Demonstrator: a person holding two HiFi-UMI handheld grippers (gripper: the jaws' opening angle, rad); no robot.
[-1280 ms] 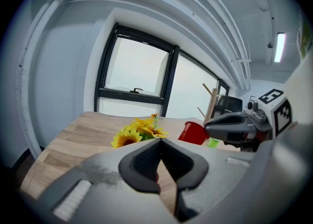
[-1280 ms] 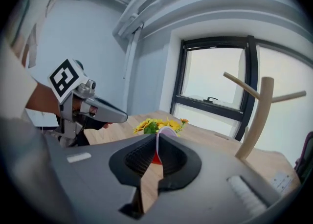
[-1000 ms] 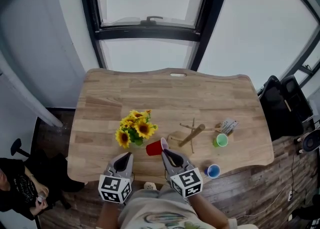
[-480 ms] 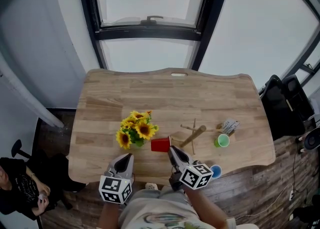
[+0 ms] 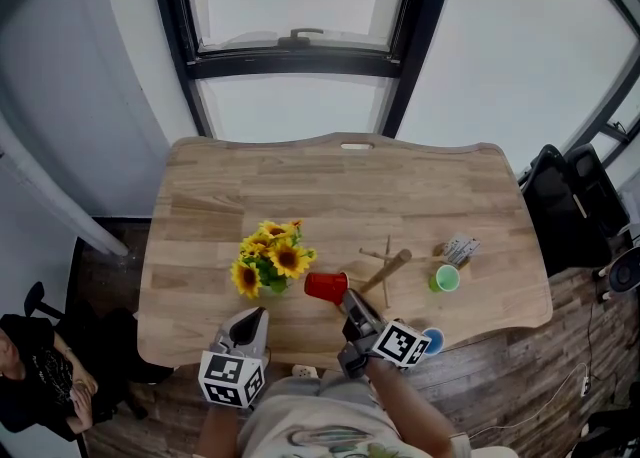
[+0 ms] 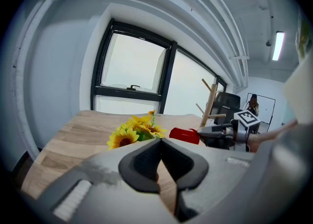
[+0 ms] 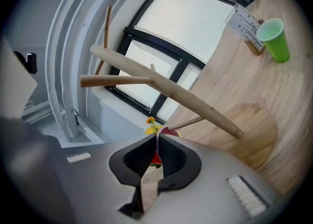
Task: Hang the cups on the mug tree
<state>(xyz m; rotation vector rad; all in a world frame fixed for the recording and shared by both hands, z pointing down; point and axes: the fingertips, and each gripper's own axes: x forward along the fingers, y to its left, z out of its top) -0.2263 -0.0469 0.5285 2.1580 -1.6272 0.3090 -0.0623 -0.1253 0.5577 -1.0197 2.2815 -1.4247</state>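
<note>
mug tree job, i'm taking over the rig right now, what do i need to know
Left gripper: shut, empty, at the near edge of the table, in front of the sunflowers.
Right gripper: shut on the rim of the red cup, which is turned on its side just left of the mug tree.
Green cup stands right of the tree. The blue cup is near the front edge, partly behind the right gripper.
Done: nothing hung, the pegs are bare.
Left: hang the red cup, then the green and the blue.
</note>
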